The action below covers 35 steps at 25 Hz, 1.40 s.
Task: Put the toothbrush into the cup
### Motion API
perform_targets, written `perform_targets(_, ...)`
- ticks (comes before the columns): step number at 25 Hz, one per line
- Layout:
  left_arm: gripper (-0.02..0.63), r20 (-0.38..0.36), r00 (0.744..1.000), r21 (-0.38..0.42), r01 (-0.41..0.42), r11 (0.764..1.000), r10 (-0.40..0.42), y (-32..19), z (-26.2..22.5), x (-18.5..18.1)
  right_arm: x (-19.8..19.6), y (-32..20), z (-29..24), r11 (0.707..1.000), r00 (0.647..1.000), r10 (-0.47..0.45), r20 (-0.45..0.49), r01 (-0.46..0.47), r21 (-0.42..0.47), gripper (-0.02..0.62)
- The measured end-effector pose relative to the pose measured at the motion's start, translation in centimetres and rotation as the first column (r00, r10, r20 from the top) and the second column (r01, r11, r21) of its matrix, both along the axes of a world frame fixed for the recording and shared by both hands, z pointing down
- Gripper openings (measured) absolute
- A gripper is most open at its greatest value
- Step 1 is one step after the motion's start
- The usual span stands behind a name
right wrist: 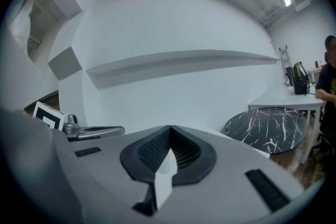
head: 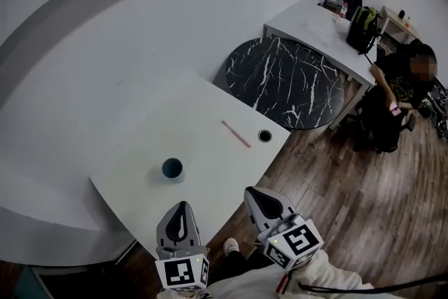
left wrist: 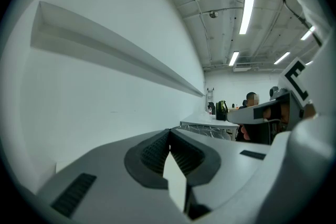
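Pink plastic, the toothbrush (head: 236,134) lies flat on the table (head: 133,157), apart from the teal cup (head: 171,168). We judge it light, stiff and slippery, so pinch mid-handle. Our left hand-held gripper (head: 183,209) and right hand-held gripper (head: 257,195) are closed and empty.

Open office: white desks (head: 308,21), strip lights (left wrist: 246,5)

Shows a thin pink toothbrush (head: 236,134) lying flat on the white table (head: 203,108), slanted from upper left to lower right, toward the table's right edge. Shows a small dark teal cup (head: 172,168) standing upright nearer the front edge, mouth open upward, well apart from the toothbrush, to its lower left
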State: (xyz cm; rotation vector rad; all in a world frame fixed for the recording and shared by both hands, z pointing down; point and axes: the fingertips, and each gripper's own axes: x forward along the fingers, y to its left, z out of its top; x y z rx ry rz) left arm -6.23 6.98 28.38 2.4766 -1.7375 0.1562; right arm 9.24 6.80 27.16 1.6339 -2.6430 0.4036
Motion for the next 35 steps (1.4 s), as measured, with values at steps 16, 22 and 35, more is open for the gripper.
perform_targets(16,0.009,0.020,0.978,-0.011,0.208,0.978,-0.208,-3.5,0.6,-2.9,-4.0,-7.1,0.0,0.973,0.973,-0.230,0.021,0.229,0.009,0.003)
perform_targets(22,0.009,0.023,0.950,-0.029,0.312,0.950,-0.311,-5.9,0.9,-3.2,-4.7,-10.6,0.8,0.942,0.942,-0.334,0.025,0.334,-0.013,0.003)
perform_targets(35,0.009,0.057,0.852,-0.036,0.523,0.852,-0.520,-7.6,1.9,-3.1,-5.9,-15.3,2.0,0.840,0.840,-0.541,0.047,0.542,-0.017,0.003)
